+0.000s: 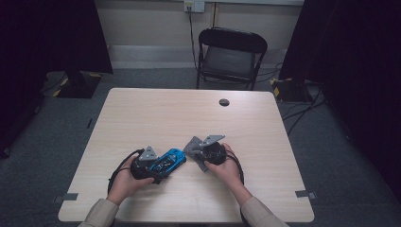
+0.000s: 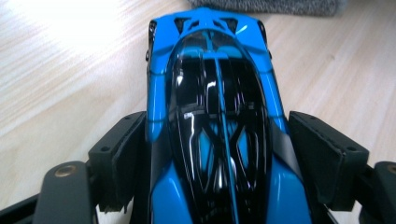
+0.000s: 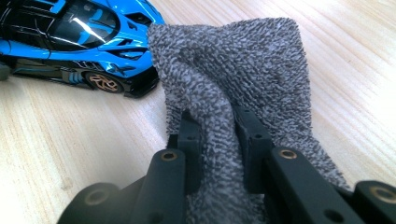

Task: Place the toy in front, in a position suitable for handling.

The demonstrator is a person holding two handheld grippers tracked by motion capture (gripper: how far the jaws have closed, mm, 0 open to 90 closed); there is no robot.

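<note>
The left gripper (image 2: 212, 163) straddles the blue toy car (image 2: 215, 121), jaws closed against its flanks, apparently steadying it. The right gripper (image 3: 218, 135) pinches a fold of grey cloth (image 3: 233, 70), whose free end lies ahead of its jaws, just beside the car's nose, probably for wiping.

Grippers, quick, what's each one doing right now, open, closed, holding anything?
Left gripper: closed on the blue toy car, one jaw against each side.
Right gripper: closed on the grey cloth, pinching a fold.
</note>
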